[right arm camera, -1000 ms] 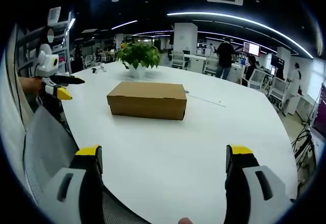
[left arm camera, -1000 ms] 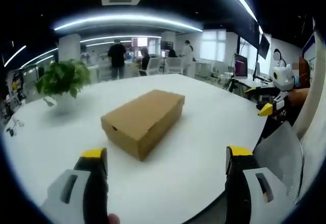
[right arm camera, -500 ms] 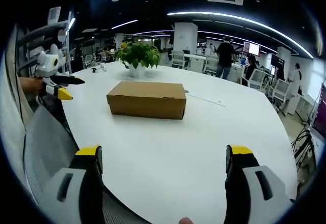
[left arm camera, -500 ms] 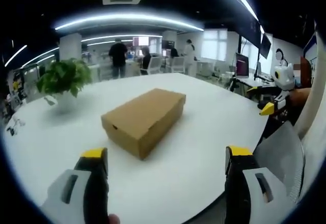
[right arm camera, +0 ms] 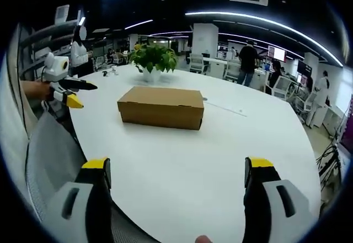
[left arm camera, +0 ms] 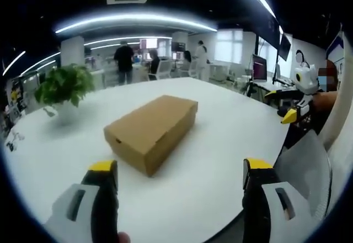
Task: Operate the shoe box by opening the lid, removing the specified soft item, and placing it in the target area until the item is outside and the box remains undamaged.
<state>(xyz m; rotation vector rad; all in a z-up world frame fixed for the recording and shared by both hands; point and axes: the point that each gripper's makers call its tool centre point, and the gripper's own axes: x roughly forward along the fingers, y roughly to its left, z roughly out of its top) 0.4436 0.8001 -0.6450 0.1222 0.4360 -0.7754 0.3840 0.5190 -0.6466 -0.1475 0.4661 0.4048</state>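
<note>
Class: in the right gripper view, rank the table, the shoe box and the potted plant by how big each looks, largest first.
1. Table: by far the largest.
2. Shoe box.
3. Potted plant: looks smallest, but it stands farther back, so this last ranking is unsure.

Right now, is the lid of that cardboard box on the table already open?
No, the shoe box sits on the white table with its lid down flat, and neither gripper touches it.

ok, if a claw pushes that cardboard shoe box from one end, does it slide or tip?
The shoe box is low, long and flat-based, so it probably slides, not tips. The white table looks smooth, so little drag is likely. The thin cardboard walls may dent under a hard pinch, and the closed lid looks loosely seated.
</note>
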